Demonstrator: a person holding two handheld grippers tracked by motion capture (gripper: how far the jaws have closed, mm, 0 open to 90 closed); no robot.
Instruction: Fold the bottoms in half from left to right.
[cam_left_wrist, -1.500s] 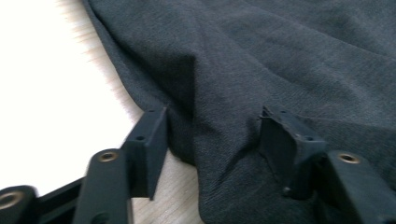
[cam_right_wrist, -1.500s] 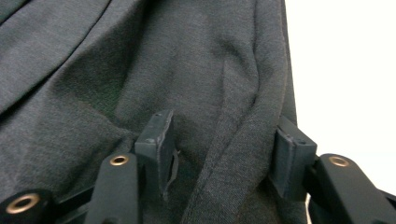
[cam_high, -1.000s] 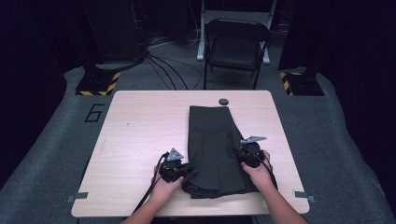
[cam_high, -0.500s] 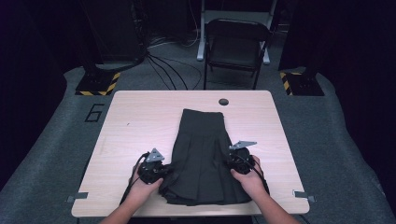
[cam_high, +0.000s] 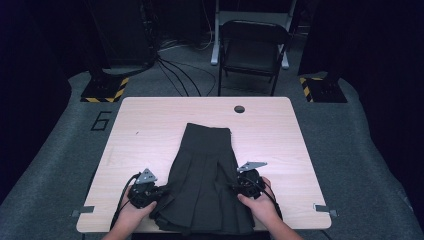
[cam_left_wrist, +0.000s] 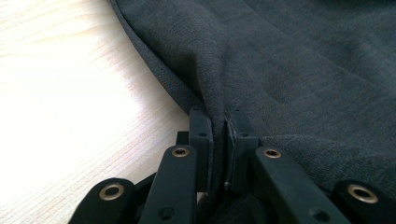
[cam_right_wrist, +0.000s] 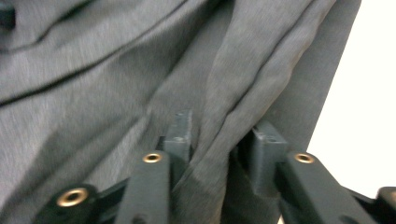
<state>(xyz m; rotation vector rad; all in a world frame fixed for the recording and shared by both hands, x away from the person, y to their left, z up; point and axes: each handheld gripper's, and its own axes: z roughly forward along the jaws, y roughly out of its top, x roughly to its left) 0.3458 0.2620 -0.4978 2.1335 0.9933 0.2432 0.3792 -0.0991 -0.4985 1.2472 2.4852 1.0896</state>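
Since half a second ago, both grippers have drawn back toward the near edge of the pale wooden tabletop (cam_high: 150, 125), dragging the dark grey pleated fabric skirt (cam_high: 207, 180) with them, so its hem now reaches that edge and hangs slightly over it. The skirt's narrow waistband end lies near the tabletop's middle, short of the small round hole (cam_high: 239, 109) by the far edge. Bare wood stays open left, right and beyond the skirt. At the skirt's left hem corner, the left gripper (cam_high: 143, 190) has its jaws pressed together on a pinched fold of cloth (cam_left_wrist: 217, 116). At the skirt's right side, the right gripper (cam_high: 248, 182) has its jaws somewhat apart with bunched folds between them, gripping the cloth (cam_right_wrist: 224, 130). Both hands lie low, forearms entering over the near edge.
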